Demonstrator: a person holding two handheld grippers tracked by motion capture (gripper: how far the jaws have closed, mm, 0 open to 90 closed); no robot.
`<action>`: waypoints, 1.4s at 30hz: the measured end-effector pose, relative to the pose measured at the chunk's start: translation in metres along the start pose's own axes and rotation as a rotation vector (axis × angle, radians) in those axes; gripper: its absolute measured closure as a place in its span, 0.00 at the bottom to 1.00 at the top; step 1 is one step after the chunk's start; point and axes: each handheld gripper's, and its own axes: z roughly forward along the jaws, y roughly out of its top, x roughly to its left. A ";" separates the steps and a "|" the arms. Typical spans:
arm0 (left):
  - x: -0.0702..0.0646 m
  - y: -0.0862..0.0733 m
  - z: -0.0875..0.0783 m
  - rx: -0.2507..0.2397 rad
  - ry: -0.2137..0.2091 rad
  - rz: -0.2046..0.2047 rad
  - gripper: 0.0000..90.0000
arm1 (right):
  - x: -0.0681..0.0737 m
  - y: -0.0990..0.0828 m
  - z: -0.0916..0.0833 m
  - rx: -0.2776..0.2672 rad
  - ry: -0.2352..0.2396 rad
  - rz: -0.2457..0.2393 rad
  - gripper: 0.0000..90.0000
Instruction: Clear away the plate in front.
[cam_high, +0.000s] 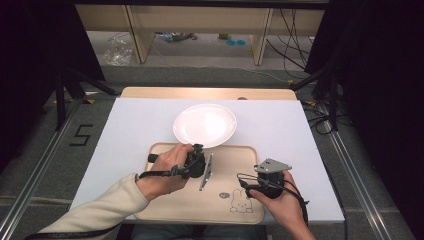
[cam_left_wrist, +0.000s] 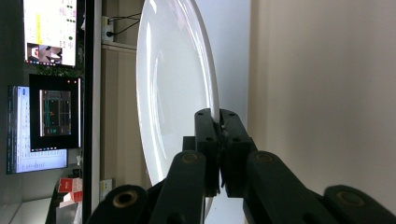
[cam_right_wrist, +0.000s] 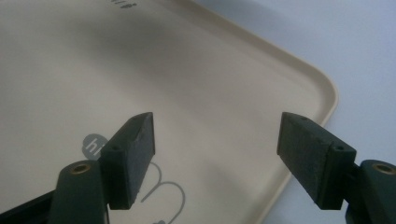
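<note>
1. Nearest, the right claw (cam_right_wrist: 215, 149) hovers over the tray (cam_high: 240, 210), jaws spread wide, carrying nothing.
2. The left claw (cam_left_wrist: 219, 140) pinches the plate (cam_high: 205, 125) by its near rim, at the tray's far edge.
3. The risk: a thin rim grip may slip, dropping the plate.
4. The count: one plate, one tray, two claws, one bench (cam_high: 135, 120).

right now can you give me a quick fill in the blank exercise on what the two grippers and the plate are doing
1. The left gripper is shut on the rim of the white ____.
2. The right gripper has its jaws ____ and holds nothing.
3. The right gripper hovers over the beige ____, near its printed rabbit drawing.
4. The plate lies partly over the tray's ____ edge.

Missing words: plate; open; tray; far
</note>
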 end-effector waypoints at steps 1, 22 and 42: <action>0.000 0.000 -0.001 0.001 -0.001 0.003 0.97 | -0.001 0.000 0.000 -0.005 -0.001 -0.007 0.32; -0.008 0.002 -0.011 -0.009 -0.013 0.010 0.97 | 0.000 0.000 0.000 -0.002 -0.003 0.000 0.32; -0.013 0.004 -0.020 -0.021 -0.017 0.020 0.97 | 0.000 0.000 0.000 -0.003 -0.006 0.000 0.32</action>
